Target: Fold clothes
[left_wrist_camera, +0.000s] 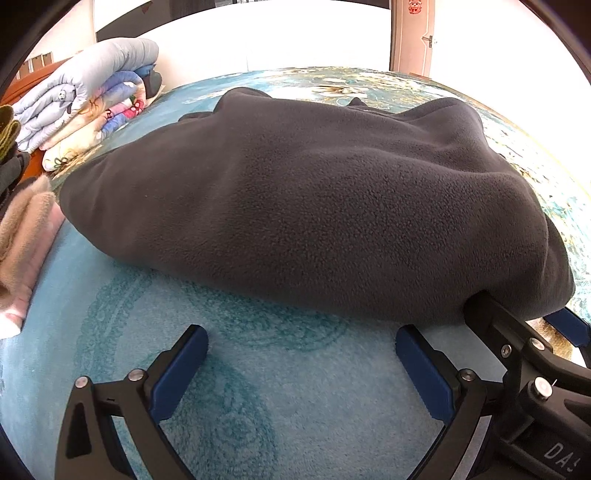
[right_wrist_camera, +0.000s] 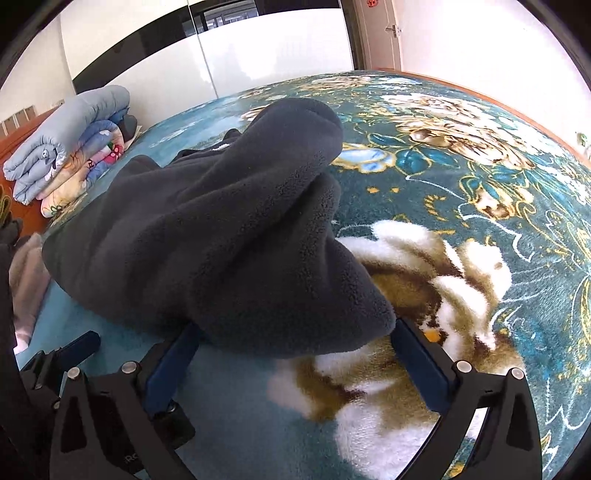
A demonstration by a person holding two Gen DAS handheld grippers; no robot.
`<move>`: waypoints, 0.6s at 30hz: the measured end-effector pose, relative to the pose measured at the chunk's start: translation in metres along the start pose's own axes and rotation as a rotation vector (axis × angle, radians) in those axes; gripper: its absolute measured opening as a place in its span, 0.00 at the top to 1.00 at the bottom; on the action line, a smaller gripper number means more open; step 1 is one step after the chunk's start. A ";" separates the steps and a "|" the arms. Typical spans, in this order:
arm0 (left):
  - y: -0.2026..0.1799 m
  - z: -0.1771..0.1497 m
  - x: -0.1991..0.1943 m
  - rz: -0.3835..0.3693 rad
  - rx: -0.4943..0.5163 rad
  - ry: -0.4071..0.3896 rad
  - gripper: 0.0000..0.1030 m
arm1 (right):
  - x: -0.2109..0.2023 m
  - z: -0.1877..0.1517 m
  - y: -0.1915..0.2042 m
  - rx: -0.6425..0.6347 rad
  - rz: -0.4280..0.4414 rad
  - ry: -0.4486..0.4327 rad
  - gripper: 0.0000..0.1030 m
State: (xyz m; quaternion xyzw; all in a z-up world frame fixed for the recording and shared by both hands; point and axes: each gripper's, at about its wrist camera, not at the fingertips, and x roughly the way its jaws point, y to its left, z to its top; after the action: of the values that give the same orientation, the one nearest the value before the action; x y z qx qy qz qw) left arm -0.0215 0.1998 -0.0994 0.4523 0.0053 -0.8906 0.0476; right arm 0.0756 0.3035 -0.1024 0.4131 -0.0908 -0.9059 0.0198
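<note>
A dark grey fleece garment (left_wrist_camera: pixel 314 206) lies in a thick folded heap on the teal flowered bedspread (left_wrist_camera: pixel 258 387). My left gripper (left_wrist_camera: pixel 301 345) stands open just in front of the garment's near edge, with only bedspread between its blue pads. My right gripper (right_wrist_camera: pixel 295 338) is open at the garment's (right_wrist_camera: pixel 221 240) near right corner. That corner droops between the wide jaws and over the fingertips, and neither pad presses on it. In the left wrist view the right gripper (left_wrist_camera: pixel 517 332) shows at the lower right, its tip tucked under the fleece edge.
A stack of folded quilts (left_wrist_camera: pixel 92 99) sits at the back left of the bed. Folded pink and beige clothes (left_wrist_camera: pixel 26 240) lie at the left edge. Behind the bed are a white wardrobe front and a door (right_wrist_camera: pixel 384 33).
</note>
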 end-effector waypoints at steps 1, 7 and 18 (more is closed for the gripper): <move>0.005 -0.002 0.003 0.000 -0.001 0.000 0.00 | 0.000 0.000 0.000 0.000 0.000 -0.001 0.00; 0.018 -0.029 -0.006 -0.011 -0.012 -0.001 0.00 | -0.001 0.000 -0.001 0.001 0.003 -0.003 0.00; 0.020 -0.030 -0.006 -0.017 -0.018 -0.009 0.00 | 0.000 -0.001 -0.001 -0.003 0.002 -0.007 0.00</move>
State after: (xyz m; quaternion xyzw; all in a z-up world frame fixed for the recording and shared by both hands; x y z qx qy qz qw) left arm 0.0074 0.1815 -0.1117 0.4478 0.0169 -0.8929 0.0441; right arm 0.0761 0.3047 -0.1033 0.4097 -0.0897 -0.9076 0.0211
